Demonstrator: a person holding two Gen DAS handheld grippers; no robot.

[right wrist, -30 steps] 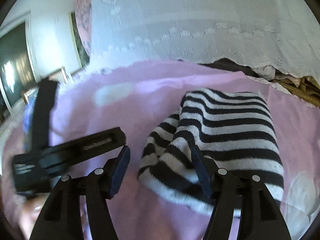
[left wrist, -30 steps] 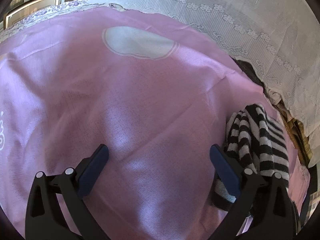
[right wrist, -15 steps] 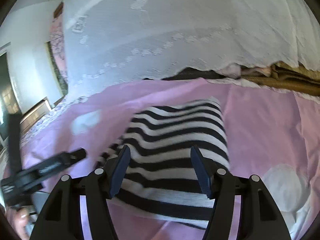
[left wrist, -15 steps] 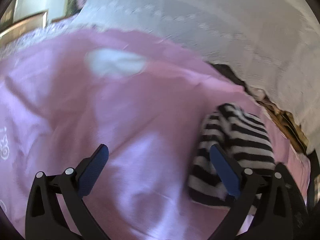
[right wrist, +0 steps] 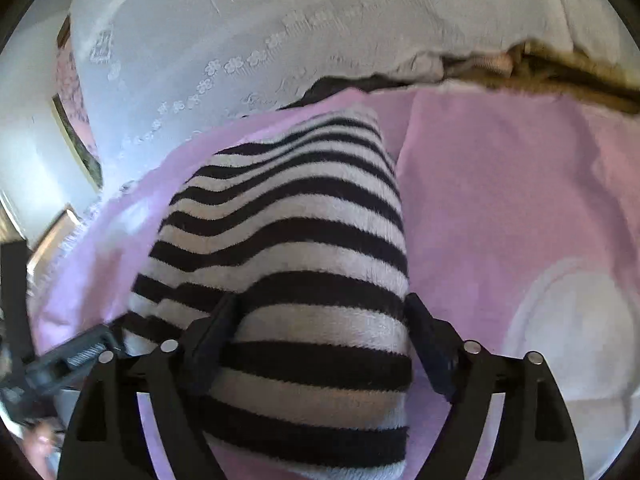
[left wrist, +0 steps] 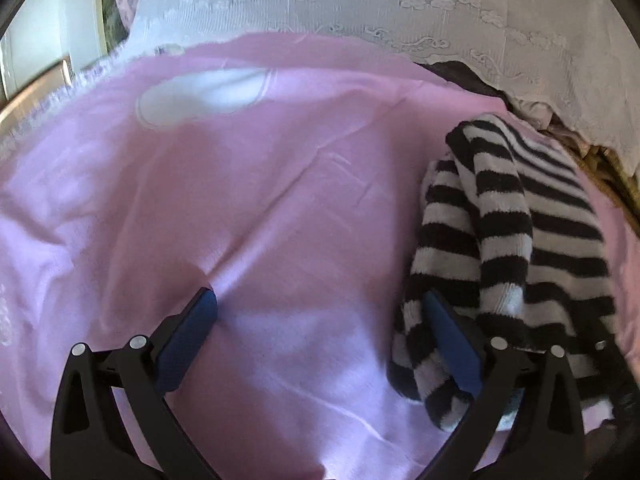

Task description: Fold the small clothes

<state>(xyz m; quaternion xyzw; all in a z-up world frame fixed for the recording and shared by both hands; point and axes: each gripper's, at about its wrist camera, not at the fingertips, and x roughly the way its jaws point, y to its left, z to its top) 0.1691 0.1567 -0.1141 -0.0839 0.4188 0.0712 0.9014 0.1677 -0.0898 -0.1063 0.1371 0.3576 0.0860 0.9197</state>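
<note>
The left gripper (left wrist: 320, 344) hangs over bare pink cloth with its jaws spread wide and nothing between them; its right finger (left wrist: 452, 344) lies against the near left edge of the striped garment (left wrist: 500, 248), which sits folded in a heap to the right of that gripper, one banded sleeve lying down over the front of it. In the right wrist view the same black-and-white striped garment (right wrist: 296, 264) fills the middle, and the right gripper (right wrist: 316, 344) straddles its near end: the knit bulges up between the two fingers, whose jaws are opening, and whether the pads touch it cannot be told. The left gripper (right wrist: 68, 364) shows blurred at the lower left of that view. Everything rests on a pink bedspread (left wrist: 248, 208) printed with pale oval patches, one (left wrist: 200, 96) at its far left and another (right wrist: 572, 320) near the right gripper. Behind it hangs a white lace curtain (left wrist: 400, 4) embroidered with flowers, and a wooden frame (left wrist: 36, 88) edges the far left. One garment and two grippers are in view.
</note>
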